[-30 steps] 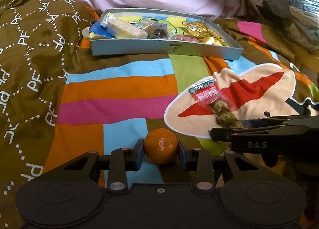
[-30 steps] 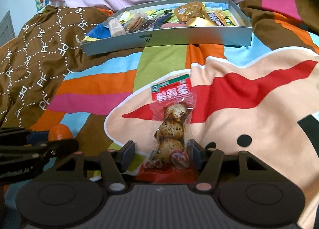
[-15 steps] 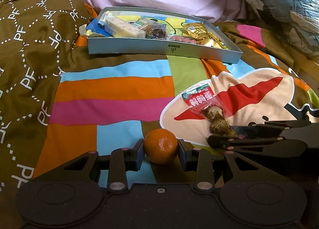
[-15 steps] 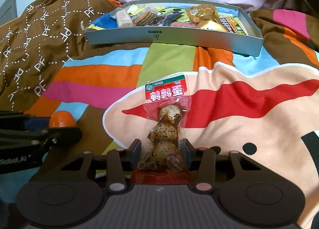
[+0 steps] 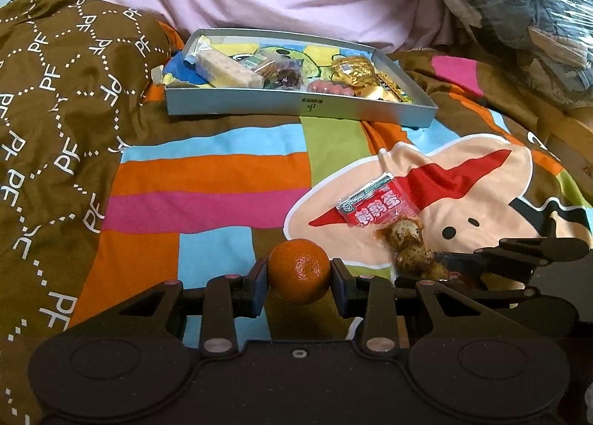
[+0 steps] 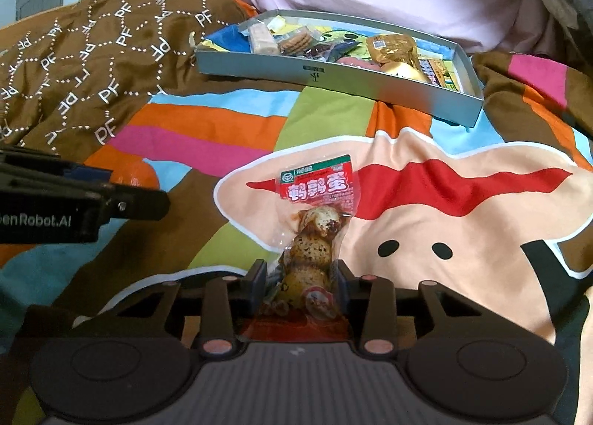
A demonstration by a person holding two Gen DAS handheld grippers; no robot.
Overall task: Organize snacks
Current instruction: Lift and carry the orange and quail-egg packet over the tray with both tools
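Left wrist cam is showing the left gripper point(image 5: 299, 278) pinching a small round orange mandarin point(image 5: 299, 271) between both pads. Right gripper point(image 6: 301, 286) has just been closing its jaws and is now squeezing the clear plastic packet of brown eggs with a red label point(image 6: 315, 217). Both are hanging over the near edge of the colourful striped blanket point(image 5: 207, 173). Flat grey cardboard snack box point(image 5: 296, 108) is sitting at the far edge, well apart.
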